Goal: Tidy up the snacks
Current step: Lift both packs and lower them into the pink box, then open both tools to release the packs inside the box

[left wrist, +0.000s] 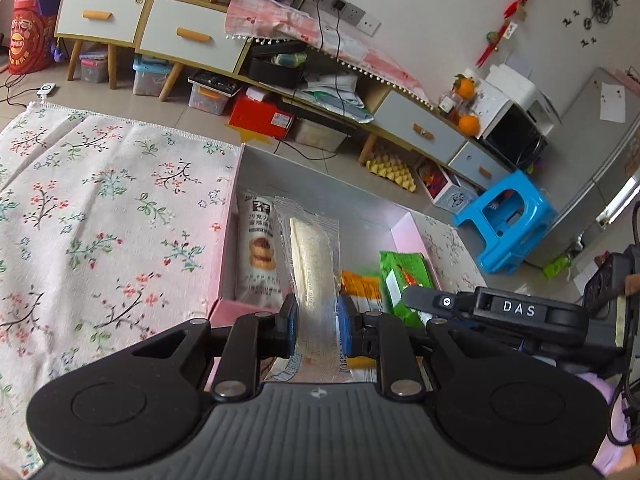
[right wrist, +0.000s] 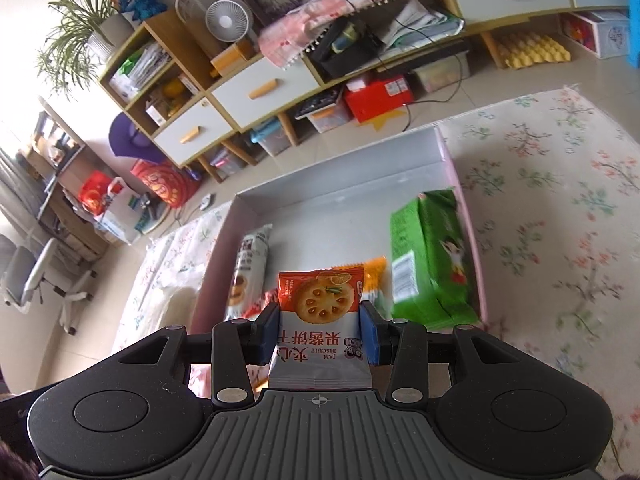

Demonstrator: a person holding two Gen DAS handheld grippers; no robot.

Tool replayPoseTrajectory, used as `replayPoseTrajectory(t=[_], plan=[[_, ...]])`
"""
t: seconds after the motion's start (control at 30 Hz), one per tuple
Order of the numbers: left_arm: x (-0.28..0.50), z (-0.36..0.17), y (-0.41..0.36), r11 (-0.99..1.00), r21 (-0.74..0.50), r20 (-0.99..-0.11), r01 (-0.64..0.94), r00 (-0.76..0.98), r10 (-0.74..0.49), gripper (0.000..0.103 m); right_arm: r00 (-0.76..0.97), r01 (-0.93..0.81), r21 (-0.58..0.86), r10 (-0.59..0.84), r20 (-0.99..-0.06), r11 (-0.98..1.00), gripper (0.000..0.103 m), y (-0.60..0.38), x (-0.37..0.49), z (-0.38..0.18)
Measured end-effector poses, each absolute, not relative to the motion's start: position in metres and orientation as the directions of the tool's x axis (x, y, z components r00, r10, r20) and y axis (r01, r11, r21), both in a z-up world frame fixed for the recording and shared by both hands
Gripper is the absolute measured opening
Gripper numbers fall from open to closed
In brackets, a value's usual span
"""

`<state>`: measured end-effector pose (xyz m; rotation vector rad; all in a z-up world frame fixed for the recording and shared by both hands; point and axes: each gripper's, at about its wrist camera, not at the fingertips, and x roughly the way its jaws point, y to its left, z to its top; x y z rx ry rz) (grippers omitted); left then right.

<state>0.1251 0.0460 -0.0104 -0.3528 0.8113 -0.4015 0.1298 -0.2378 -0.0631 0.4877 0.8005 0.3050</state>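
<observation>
My left gripper (left wrist: 318, 326) is shut on a clear-wrapped pale wafer bar (left wrist: 314, 264), held lengthwise over the near end of the pink-edged box (left wrist: 320, 176). In the box lie a white cookie roll (left wrist: 258, 256), an orange packet (left wrist: 362, 286) and a green packet (left wrist: 402, 280). My right gripper (right wrist: 318, 334) is shut on an orange and white jam biscuit packet (right wrist: 320, 312), also above the box's (right wrist: 340, 168) near end. The right wrist view shows the cookie roll (right wrist: 248, 268), the orange packet (right wrist: 376, 272) and the green packet (right wrist: 430, 260) below. The other gripper's black body (left wrist: 516, 312) shows at right in the left wrist view.
The box sits on a floral cloth (left wrist: 100, 220) covering the surface. Beyond are a tiled floor, a long low cabinet (left wrist: 192, 36) with storage bins beneath, a blue stool (left wrist: 506, 224) and a fridge (left wrist: 600, 152). A grey chair (right wrist: 28, 276) stands far left in the right wrist view.
</observation>
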Motion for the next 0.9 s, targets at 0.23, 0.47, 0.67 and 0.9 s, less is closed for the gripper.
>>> replayPoseTrajectory(t=[0.23,0.47,0.67,0.9], plan=[[0.157,-0.019,0.029,0.867,-0.456,-0.634,0.199,0.611,-0.474,0.018,0.639,-0.042,0.558,0.451,-0.623,0.829,0.04,-0.234,0.151,-0.078],[0.179,-0.037,0.027,0.885,-0.444,-0.657,0.142,0.62,-0.429,0.018,0.649,0.007,0.597,0.451,-0.613,0.802,0.04,-0.245,0.158,-0.087],[0.186,-0.045,0.024,0.882,-0.461,-0.654,0.096,0.635,-0.411,0.019,0.667,0.036,0.626,0.448,-0.596,0.779,0.04,-0.255,0.163,-0.092],[0.189,-0.051,0.015,0.898,-0.43,-0.677,0.091,0.625,-0.388,0.019,0.676,0.025,0.624,0.447,-0.586,0.781,0.042,-0.255,0.166,-0.091]])
